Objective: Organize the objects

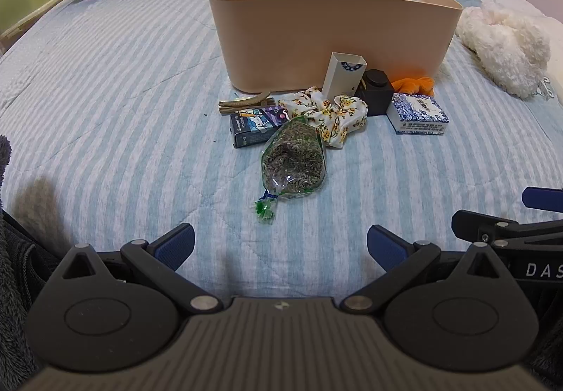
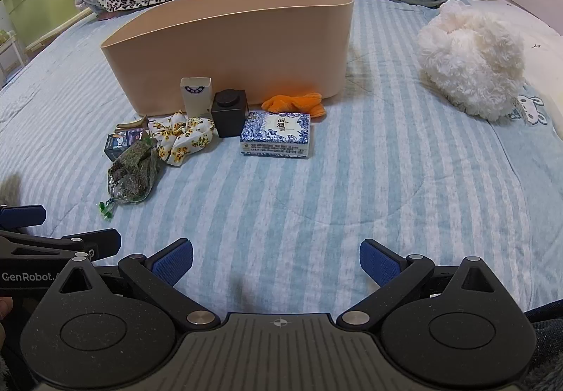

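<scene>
Showing only rightward: green storage box (image 2: 59, 0) beside bed.

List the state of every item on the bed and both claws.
beige bin: upright, open-topped
white box: standing against the bin
black cube: upright
blue-and-white box: lying flat
herb bag: tied shut, lying flat
floral scrunchie: bunched up
left claw: open, empty
right claw: open, empty
</scene>
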The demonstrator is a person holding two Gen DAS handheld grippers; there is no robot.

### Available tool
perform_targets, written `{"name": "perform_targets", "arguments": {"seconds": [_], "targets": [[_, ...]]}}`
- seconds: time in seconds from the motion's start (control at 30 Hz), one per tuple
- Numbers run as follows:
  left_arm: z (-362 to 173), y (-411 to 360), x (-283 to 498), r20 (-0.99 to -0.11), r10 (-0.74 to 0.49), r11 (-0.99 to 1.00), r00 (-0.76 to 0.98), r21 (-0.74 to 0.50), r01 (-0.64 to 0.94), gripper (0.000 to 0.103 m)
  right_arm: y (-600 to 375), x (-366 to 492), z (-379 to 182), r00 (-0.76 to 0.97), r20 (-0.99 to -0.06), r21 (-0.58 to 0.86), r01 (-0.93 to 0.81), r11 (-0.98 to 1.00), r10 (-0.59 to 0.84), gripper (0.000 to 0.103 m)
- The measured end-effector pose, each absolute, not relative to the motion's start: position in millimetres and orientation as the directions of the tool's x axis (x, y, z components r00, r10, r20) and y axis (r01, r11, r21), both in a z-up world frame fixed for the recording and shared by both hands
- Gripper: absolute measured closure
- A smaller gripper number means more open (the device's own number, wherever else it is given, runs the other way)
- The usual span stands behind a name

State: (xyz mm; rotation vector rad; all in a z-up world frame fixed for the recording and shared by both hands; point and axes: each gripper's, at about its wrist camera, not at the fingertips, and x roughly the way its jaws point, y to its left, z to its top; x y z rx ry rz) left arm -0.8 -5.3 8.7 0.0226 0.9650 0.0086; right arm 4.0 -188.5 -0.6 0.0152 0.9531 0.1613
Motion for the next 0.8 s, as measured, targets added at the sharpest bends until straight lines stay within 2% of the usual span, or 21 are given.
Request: {"name": "perform_targets", "arguments": {"seconds": [0.8], "targets": [[7.1, -4.2, -0.9, -0.821, 0.017, 1.0, 0.571, 0.023, 0.003, 0.0, -190.0, 4.7, -0.2, 0.569, -0.809, 0.086, -0.131, 0.988, 0.145, 0.0]]}}
